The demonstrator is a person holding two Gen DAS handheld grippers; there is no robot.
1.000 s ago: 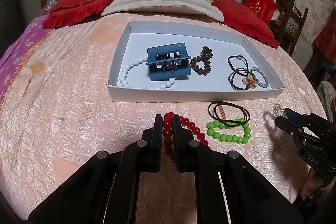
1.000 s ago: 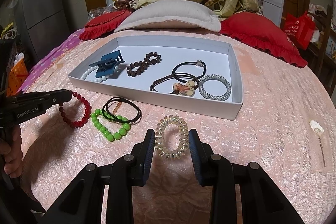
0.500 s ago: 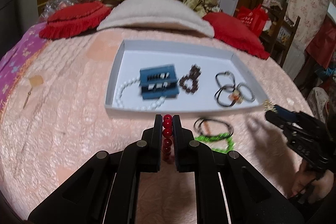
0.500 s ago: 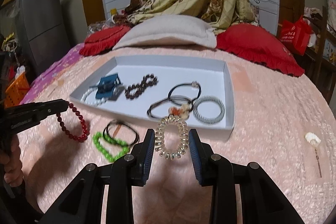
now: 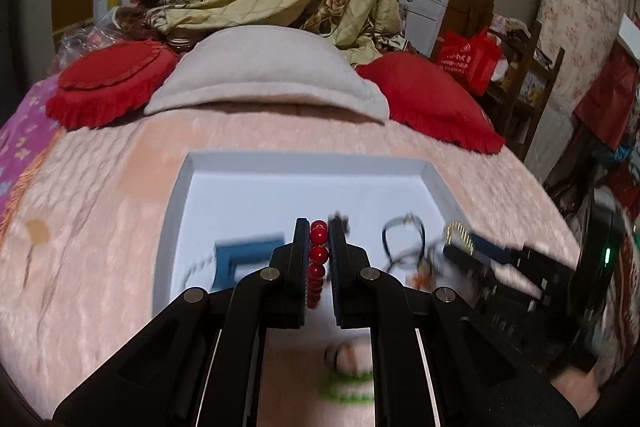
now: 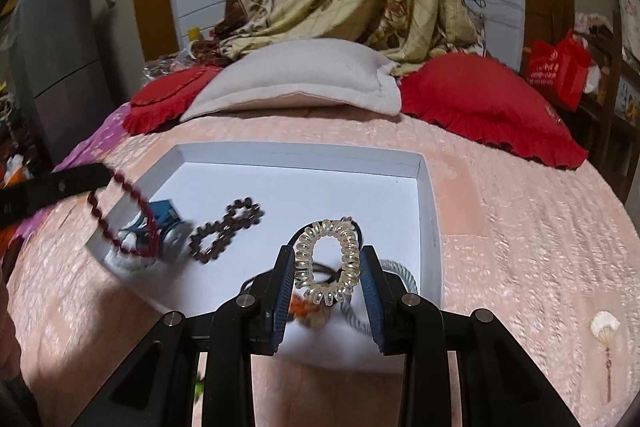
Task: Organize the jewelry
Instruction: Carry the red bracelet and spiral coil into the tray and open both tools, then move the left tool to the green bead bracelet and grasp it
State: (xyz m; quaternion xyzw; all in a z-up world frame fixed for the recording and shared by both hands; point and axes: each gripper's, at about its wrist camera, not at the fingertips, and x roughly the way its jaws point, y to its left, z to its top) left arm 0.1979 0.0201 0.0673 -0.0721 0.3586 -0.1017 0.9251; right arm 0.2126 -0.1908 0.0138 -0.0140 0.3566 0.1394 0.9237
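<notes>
My left gripper (image 5: 319,227) is shut on a red bead bracelet (image 5: 319,255), held up over the near edge of the white tray (image 5: 312,163). In the right wrist view that red bracelet (image 6: 124,215) dangles over the tray's left side. My right gripper (image 6: 326,251) is shut on a clear spiral hair tie (image 6: 326,261), above the tray's (image 6: 304,149) right half. Inside the tray lie a blue hair claw (image 6: 162,213), a white bead string, a brown bead bracelet (image 6: 226,229), black hair ties and a grey ring (image 6: 400,273). A green bead bracelet (image 5: 346,387) lies on the bedspread below the left gripper.
The tray sits on a pink quilted bedspread (image 6: 520,227). Red cushions (image 6: 480,99) and a beige pillow (image 6: 300,75) line the far side. A small white shell pin (image 6: 604,327) lies on the spread at right. A shelf and a red bag (image 5: 468,61) stand beyond the bed.
Both grippers have lifted their pieces off the bedspread and carried them forward over the tray. The green bracelet and black ties stay behind on the spread.
</notes>
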